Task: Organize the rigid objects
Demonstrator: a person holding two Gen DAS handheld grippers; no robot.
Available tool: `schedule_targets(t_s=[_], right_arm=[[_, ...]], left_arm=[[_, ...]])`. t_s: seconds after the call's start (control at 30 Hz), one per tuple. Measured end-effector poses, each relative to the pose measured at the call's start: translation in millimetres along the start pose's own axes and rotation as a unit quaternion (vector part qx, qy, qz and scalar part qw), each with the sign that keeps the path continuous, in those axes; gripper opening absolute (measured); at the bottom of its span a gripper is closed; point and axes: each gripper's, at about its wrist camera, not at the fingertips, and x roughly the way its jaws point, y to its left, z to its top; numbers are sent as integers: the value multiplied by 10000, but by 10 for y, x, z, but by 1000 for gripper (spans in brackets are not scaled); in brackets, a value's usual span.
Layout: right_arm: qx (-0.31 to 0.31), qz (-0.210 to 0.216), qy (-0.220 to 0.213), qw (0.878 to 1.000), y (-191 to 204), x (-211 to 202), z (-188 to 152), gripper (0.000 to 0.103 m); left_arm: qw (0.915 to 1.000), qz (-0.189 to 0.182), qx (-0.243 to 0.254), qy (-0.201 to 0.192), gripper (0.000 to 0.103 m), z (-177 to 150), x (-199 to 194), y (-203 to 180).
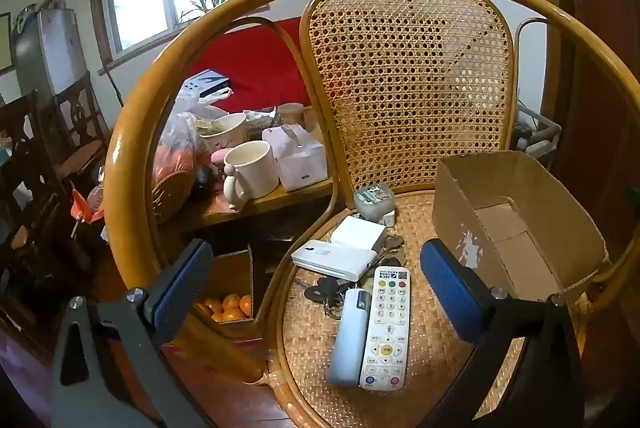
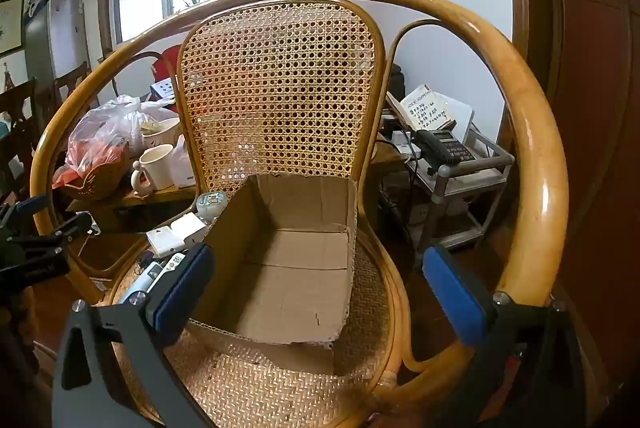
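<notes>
Left gripper point(image 1: 316, 284) gapes wide, empty; white remote control point(image 1: 386, 328) lies just ahead between its fingers; judged light, stiff, slick; grip across narrow sides; right gripper point(image 2: 316, 288) equally wide over empty cardboard box point(image 2: 288, 268)

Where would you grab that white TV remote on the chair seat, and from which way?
Probably from above with the open left tool, across the narrow width of the white remote near its middle. It lies flat and lengthwise on the woven seat, so only its long edges offer opposing faces. The pale blue device touches one edge, so nudge them apart first.
</notes>
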Motion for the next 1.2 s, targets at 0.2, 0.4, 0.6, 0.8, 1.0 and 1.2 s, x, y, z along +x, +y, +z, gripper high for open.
schedule_targets(t_s=[0.2,0.4,0.6,0.8,1.0,1.2], right_arm=[[-33,-8,-42,10000,-11,-16,-17,103],[-43,1,-22,10000,29,-16,-1,103],[-33,15,-15,10000,19,-7,11,103],[-29,22,-9,10000,1,-30,-6,103],[-20,23,3,10000,9,-1,-4,103],[-17,28,10,10000,7,6,-5,103]], left_arm=[[9998,-53,-11,177,103,51,49,11],[9999,-27,-51,86,103,3,25,18],[9999,-88,20,80,103,-12,17,-18],[9998,-115,81,160,103,-13,36,-33],[9997,-113,124,179,103,-11,45,-53],[9996,-66,179,207,103,-18,57,-63]])
